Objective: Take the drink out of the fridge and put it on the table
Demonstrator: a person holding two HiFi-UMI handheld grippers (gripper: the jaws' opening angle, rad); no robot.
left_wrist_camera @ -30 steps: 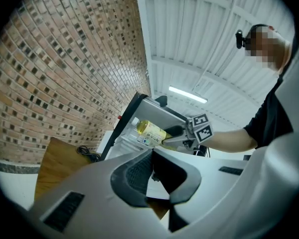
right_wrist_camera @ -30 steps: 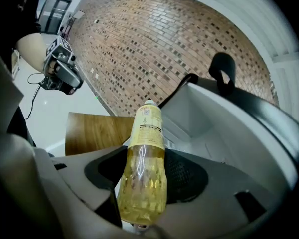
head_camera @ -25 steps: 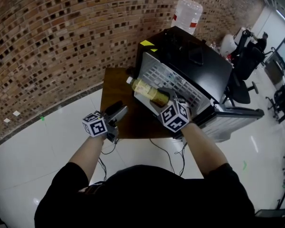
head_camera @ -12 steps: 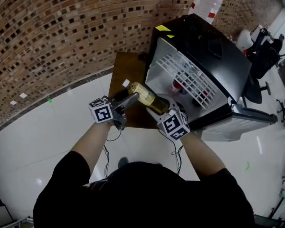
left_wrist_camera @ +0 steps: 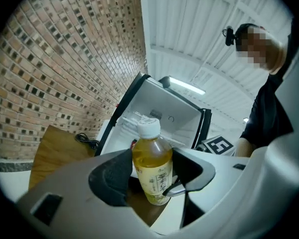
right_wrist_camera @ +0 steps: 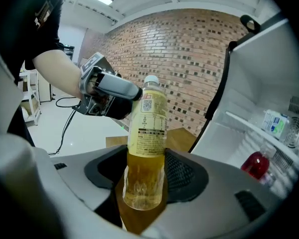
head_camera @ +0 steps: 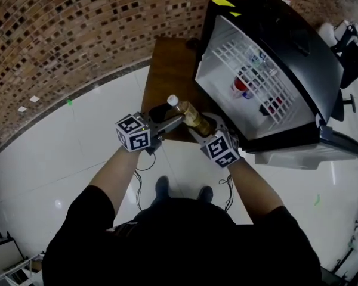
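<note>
The drink is a clear bottle of yellow tea [head_camera: 193, 116] with a white cap, held in the air over the near edge of the wooden table [head_camera: 167, 64]. My right gripper [head_camera: 201, 124] is shut on its lower body [right_wrist_camera: 146, 133], with both pads against the sides. My left gripper [head_camera: 176, 119] comes from the left, and its jaws are closing on the bottle's upper part [left_wrist_camera: 153, 168], pads touching both sides. The right gripper view shows the left gripper [right_wrist_camera: 132, 96] at the bottle's shoulder. The black fridge [head_camera: 274, 34] stands open on the right.
Inside the fridge, a red drink [right_wrist_camera: 256, 166] and a white-blue carton [right_wrist_camera: 275, 122] sit on the white wire shelves. The fridge door [head_camera: 310, 151] hangs open at the lower right. A black cable [left_wrist_camera: 87, 141] lies on the table's far end, by the brick wall [head_camera: 77, 34].
The right gripper has carried the bottle out of the fridge, leftward and toward me, and stood it upright. The left gripper has come up and closed in on the bottle's upper part.
</note>
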